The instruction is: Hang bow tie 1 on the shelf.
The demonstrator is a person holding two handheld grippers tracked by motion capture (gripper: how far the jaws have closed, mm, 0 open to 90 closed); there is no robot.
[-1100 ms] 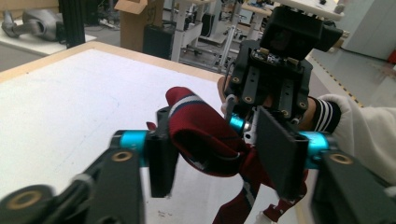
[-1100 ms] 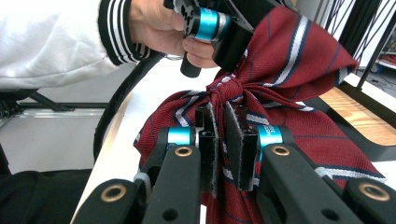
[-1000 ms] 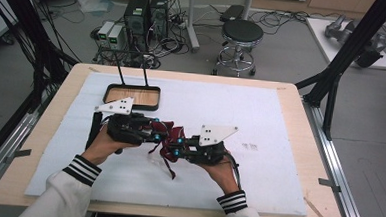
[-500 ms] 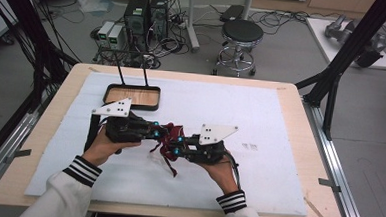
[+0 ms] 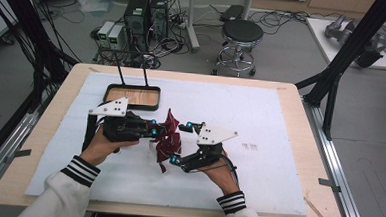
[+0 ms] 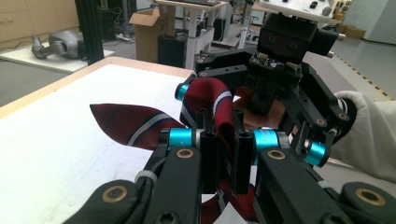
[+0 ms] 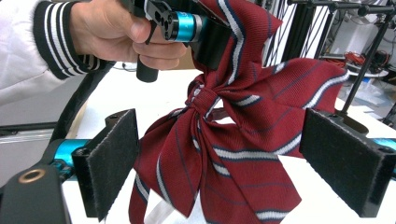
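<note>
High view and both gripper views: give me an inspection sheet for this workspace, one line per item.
Surface: white sheet on a wooden table.
Job's things: red striped bow tie, lifted off the sheet.
Clutter: wooden tray with two upright rods; small marks on the sheet.
Grippers: left gripper shut on the bow tie; right gripper open, jaws just opened, pads clear of the fabric between them.
Cables: black cable by the left hand.
Surroundings: stool, computer towers, floor cables, black frame posts.
</note>
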